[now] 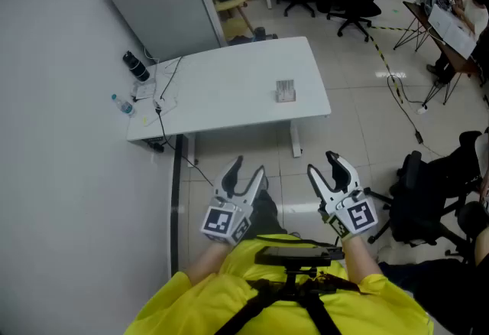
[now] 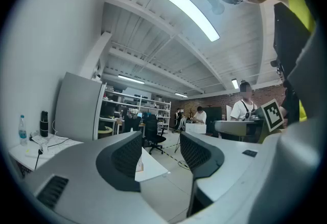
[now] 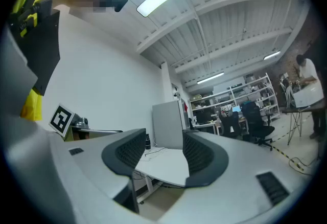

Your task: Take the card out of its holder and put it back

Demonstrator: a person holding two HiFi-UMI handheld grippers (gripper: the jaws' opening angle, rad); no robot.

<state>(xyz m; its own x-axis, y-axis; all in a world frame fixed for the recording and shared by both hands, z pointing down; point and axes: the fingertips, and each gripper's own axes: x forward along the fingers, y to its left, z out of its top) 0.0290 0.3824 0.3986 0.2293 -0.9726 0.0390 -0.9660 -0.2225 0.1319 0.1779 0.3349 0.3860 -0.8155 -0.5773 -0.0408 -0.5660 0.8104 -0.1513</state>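
**Holder straight ahead, both grippers well short of it**

The holder [image 1: 285,90] stands on the table [image 1: 229,81] close to its right edge, nearer the front right corner than the back; the card seems to be in it, though it is too small to tell card from holder, or which way its long side runs. The left gripper [image 1: 248,167] and right gripper [image 1: 322,164] hang low by the person's body, well apart from the table, with bare floor between. Both have their jaws spread wide and nothing between them; each gripper view confirms this, showing only the distant table through the gap. The holder lies forward of both, about midway between their lines, so neither is clearly nearer; since it sits at the right edge, I judge the right gripper the more natural one to reach it; first both must travel forward and up to the table.
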